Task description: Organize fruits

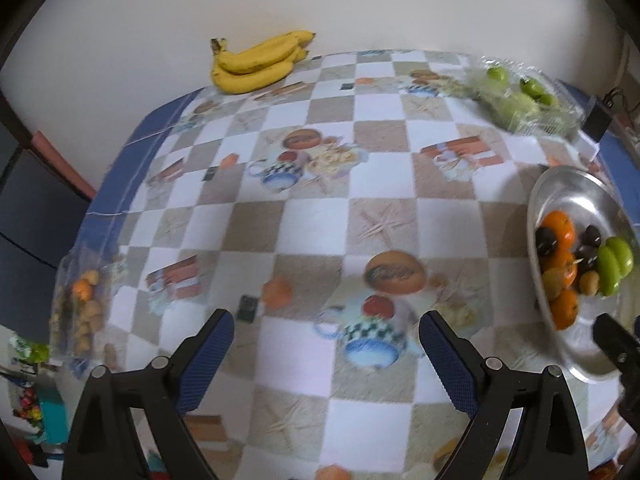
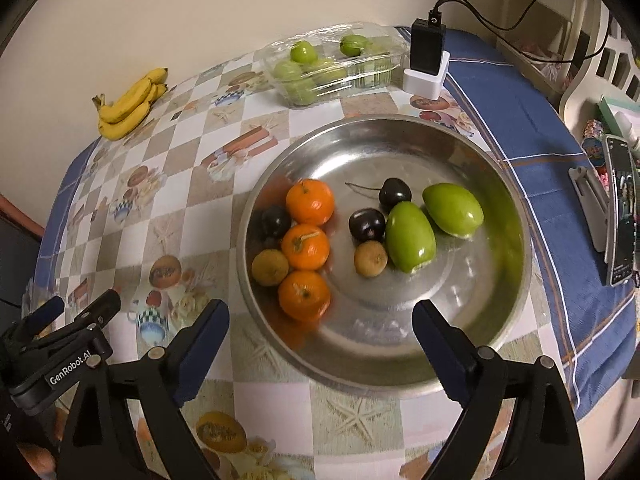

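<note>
Fingers of left gripper [image 1: 326, 350]: blue ribbed pads, spread wide, nothing between them; held above the checkered tablecloth [image 1: 312, 216].
Fingers of right gripper [image 2: 320, 332]: same build, equally wide apart, holding nothing; poised over the near rim of the steel bowl [image 2: 472, 152].

Steel bowl: round, shallow, polished, standing near the table's right blue border. Contents: three oranges [image 2: 305, 246] in a touching column at left; two dimpled brown fruits, one [image 2: 270, 267] beside the oranges, one [image 2: 371, 258] mid-bowl; three dark glossy cherries [image 2: 366, 224]; two smooth oblong green fruits [image 2: 410, 237] side by side. Right half of bowl bare metal.

Bananas [image 2: 130, 102]: one yellow bunch at the far edge, against the wall.
Clear plastic tray [image 2: 332, 66]: crinkled, holds round green fruits; far edge, just beside a black charger in a white dock [image 2: 426, 60].
Clear bag [image 1: 82, 308]: at the table's left edge, blurred; apparently small brown fruits and one orange.

Wide open cloth between bananas, bag and bowl.
</note>
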### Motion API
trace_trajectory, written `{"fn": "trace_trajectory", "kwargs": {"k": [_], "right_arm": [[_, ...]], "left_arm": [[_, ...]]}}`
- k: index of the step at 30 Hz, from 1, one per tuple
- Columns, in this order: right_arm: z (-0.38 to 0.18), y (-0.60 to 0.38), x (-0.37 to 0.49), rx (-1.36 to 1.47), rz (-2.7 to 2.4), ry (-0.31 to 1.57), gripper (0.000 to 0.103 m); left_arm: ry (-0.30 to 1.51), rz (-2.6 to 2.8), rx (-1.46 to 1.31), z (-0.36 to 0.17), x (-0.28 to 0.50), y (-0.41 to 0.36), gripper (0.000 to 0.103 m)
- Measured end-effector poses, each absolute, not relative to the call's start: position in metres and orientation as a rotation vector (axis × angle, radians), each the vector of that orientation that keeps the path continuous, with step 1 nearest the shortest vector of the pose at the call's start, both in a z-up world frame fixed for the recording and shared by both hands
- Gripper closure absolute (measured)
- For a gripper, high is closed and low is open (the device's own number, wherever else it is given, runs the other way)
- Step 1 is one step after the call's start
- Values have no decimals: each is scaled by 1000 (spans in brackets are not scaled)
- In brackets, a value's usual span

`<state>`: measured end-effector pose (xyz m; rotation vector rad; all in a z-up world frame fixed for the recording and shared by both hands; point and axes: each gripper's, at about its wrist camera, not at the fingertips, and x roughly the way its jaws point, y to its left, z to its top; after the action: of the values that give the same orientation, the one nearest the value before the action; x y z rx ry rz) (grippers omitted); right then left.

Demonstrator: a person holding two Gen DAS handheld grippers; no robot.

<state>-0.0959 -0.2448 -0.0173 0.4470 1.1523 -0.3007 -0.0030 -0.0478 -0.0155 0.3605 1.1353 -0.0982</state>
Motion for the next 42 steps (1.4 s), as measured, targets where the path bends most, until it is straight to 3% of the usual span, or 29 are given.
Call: {"fn": "trace_trajectory", "kwargs": {"k": [17, 42], "right_arm": [[6, -233, -113, 407, -314, 1099, 10], [2, -237, -114, 435, -332, 1110, 10]], "left_arm": [[1100, -130, 294, 15, -20, -31, 7], [1118, -149, 285, 11, -18, -29, 7]]}}
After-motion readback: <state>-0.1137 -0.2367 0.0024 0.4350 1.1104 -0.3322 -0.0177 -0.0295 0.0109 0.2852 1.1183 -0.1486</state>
